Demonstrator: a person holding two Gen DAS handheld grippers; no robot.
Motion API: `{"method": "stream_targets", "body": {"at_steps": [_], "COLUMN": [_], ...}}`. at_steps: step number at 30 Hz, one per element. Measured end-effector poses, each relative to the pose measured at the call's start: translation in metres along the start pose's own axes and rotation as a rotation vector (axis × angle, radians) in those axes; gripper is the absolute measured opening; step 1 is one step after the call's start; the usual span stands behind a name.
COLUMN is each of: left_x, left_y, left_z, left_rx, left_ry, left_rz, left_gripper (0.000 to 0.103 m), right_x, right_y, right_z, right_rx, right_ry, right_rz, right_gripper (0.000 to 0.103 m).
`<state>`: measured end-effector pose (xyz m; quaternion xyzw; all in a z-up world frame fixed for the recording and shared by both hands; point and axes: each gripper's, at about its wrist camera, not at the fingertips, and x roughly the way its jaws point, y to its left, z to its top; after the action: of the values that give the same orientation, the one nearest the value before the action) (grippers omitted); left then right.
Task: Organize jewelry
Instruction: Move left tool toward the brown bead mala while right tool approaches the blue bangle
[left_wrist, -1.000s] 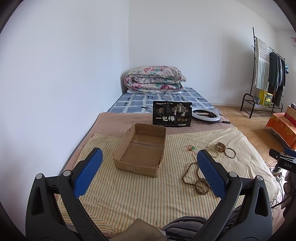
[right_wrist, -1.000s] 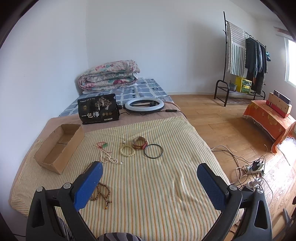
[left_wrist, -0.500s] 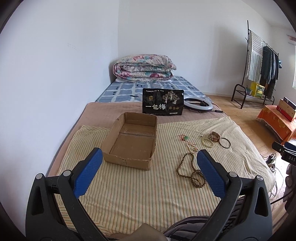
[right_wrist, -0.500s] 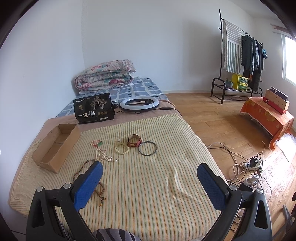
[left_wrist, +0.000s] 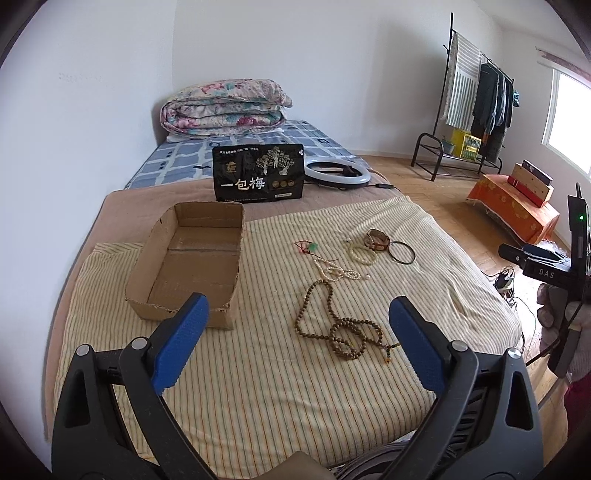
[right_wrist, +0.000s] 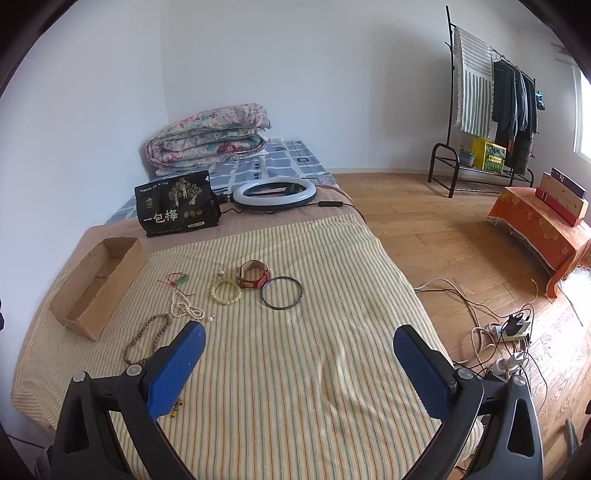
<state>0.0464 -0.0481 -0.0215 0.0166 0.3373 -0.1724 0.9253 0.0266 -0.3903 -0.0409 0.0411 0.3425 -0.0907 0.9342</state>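
White walls, wooden floor (right_wrist: 461, 258) — a clothes rack (right_wrist: 491, 110) beside a bright window (left_wrist: 572, 122).

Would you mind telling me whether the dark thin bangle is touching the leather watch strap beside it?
Touching, it seems: in the right wrist view the bangle rim meets the pink end of the watch strap with no striped cloth showing between them.

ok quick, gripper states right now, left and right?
Left gripper: open, holding nothing, above the striped blanket.
Right gripper: open, holding nothing.
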Motion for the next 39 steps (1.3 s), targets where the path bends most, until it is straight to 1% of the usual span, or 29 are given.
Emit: {"method": "stream_targets", "body": {"at_steps": [4,7,10,13,17,21,24,27,30,35,39], "left_x": [0.016,0.035,0.061,0.091,0.133,0.168,0.191,0.213,0.233,0.258,0.272], "left_y": [-0.004,-0.005,-0.006,-0.006,-0.005,-0.006,-0.004,-0.003,0.0,0.006,0.007], "left_z": [0.003,0.003,0.001,-0.001,-0.001,-0.001,-0.001,0.0,0.0,-0.001,-0.004], "left_rx": [0.008,0.009,0.009,-0.01,-0.043,-0.057,-0.07,-0.082,-0.087,-0.111,-0.131], "left_ry": [0.034,0.075,0.124,0.183,0.252,0.303,0.339,0.374,0.398,0.447,0.477], "left_rz": [-0.035,-0.061,-0.094,-0.126,-0.156,-0.146,-0.145,-0.152,-0.141,-0.135,-0.154], "left_gripper": [0.1,0.1,0.1,0.1,0.099,0.099,0.099,0.099,0.099,0.099,0.099], "right_x": [0.005,0.009,0.016,0.029,0.043,0.066,0.087,0.095,0.105,0.115,0.121], "right_y": [-0.01,-0.014,-0.018,-0.021,-0.023,-0.026,-0.028,-0.027,-0.026,-0.026,-0.024], "right_z": [0.007,0.011,0.015,0.017,0.016,0.014,0.011,0.008,0.005,0.004,0.003], "right_rx": [0.007,0.003,-0.008,-0.029,-0.04,-0.05,-0.039,-0.035,-0.035,-0.027,-0.022], "right_ry": [0.006,0.006,0.004,0.023,0.046,0.081,0.114,0.13,0.145,0.157,0.166], "right_rz": [-0.001,-0.014,-0.036,-0.058,-0.058,-0.064,-0.051,-0.042,-0.036,-0.029,-0.028], "right_gripper": [0.103,0.103,0.103,0.103,0.103,0.103,0.103,0.103,0.103,0.103,0.103]}}
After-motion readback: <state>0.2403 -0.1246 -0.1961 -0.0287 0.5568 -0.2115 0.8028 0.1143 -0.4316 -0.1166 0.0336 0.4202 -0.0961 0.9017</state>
